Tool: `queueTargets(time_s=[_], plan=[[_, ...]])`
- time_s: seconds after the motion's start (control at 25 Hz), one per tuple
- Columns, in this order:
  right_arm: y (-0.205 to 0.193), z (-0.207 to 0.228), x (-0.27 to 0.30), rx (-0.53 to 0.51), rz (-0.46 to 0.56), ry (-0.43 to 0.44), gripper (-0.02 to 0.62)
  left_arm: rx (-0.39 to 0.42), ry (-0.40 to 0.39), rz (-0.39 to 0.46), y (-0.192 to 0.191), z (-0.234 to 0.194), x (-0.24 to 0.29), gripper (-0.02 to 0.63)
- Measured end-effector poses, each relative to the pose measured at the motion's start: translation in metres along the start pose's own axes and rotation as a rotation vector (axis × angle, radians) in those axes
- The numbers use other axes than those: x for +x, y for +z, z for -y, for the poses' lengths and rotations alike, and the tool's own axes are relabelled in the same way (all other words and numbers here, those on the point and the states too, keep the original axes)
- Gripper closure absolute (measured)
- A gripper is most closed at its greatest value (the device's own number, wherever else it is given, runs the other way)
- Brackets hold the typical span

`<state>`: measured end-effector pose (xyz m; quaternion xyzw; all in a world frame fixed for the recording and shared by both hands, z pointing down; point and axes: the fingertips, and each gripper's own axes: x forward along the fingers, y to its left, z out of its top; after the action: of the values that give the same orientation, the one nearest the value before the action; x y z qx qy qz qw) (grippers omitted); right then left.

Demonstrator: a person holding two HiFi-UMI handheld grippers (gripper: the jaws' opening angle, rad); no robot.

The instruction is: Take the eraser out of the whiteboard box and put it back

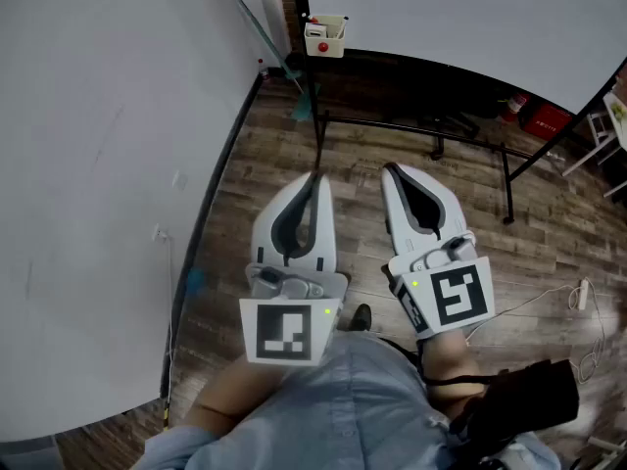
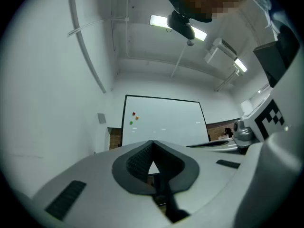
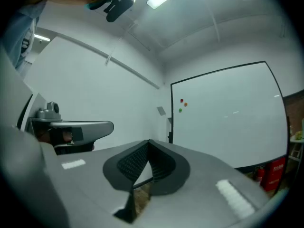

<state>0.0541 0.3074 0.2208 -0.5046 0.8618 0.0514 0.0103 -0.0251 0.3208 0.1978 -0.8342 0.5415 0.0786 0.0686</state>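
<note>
Left claw (image 1: 318, 178) and right claw (image 1: 390, 171) hang closed, well short of whiteboard box (image 1: 324, 38).

I see left gripper (image 1: 317, 180) just left of right gripper (image 1: 391, 170) | whiteboard box (image 1: 325, 37) ahead, at whiteboard (image 1: 460, 18) corner | wall (image 1: 98, 164) left

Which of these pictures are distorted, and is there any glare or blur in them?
Both gripper views: fisheye, dark rounded corners. Right gripper view: whiteboard frame bowed. Left gripper view: ceiling lamp blown out. Head view: evenly lit, sharp.
</note>
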Motion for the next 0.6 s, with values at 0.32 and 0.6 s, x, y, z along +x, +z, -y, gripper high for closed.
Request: queueTargets(time_s=[0.32, 0.6], plan=[[-0.004, 0.01, 0.001, 0.021, 0.004, 0.016, 0.595, -0.006, 0.008, -0.012, -0.006, 0.006, 0.009, 0.601], [-0.006, 0.026, -0.004, 0.046, 0.015, 0.034, 0.595, 0.011, 0.006, -0.024, -0.011, 0.021, 0.021, 0.601]])
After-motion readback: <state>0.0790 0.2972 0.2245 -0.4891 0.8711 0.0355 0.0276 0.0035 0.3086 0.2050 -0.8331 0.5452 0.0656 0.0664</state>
